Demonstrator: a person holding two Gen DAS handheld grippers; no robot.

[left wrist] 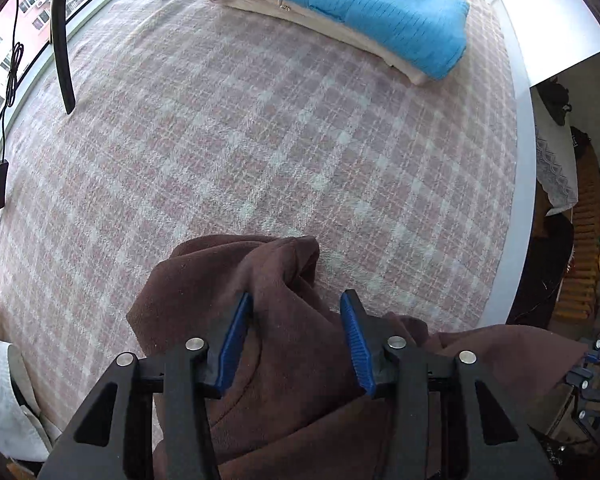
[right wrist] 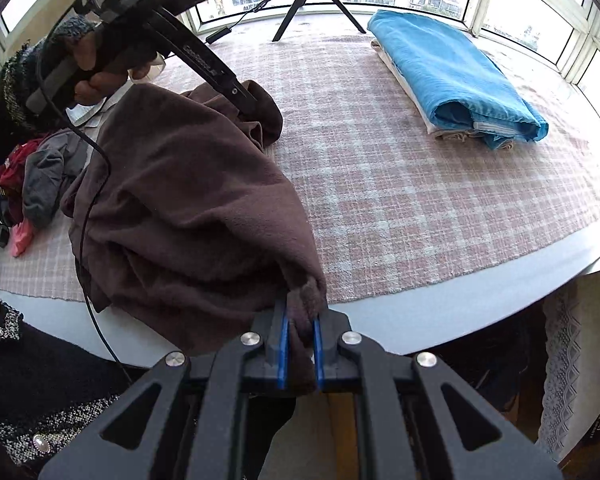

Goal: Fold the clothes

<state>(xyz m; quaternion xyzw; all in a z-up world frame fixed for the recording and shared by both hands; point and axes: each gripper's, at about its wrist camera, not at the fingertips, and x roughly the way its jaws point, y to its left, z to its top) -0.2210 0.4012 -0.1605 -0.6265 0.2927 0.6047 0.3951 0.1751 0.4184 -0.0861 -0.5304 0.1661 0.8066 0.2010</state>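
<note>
Two grippers are working one brown garment point(right wrist: 188, 200): the right gripper point(right wrist: 300, 344) is pinching a bunched corner tight between its pads – the left gripper point(left wrist: 296, 340) is standing spread, fabric heaped loosely beneath and between its fingers point(left wrist: 354, 340) – checked blanket point(left wrist: 280, 140) ahead.

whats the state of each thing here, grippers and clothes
left gripper: open, brown garment between the jaws
right gripper: shut on brown garment's corner
brown garment: unfolded, bunched on the plaid mat
blue cloth: folded, stacked on the beige cloth
beige cloth: folded, underneath
side pile: unfolded heap
</note>
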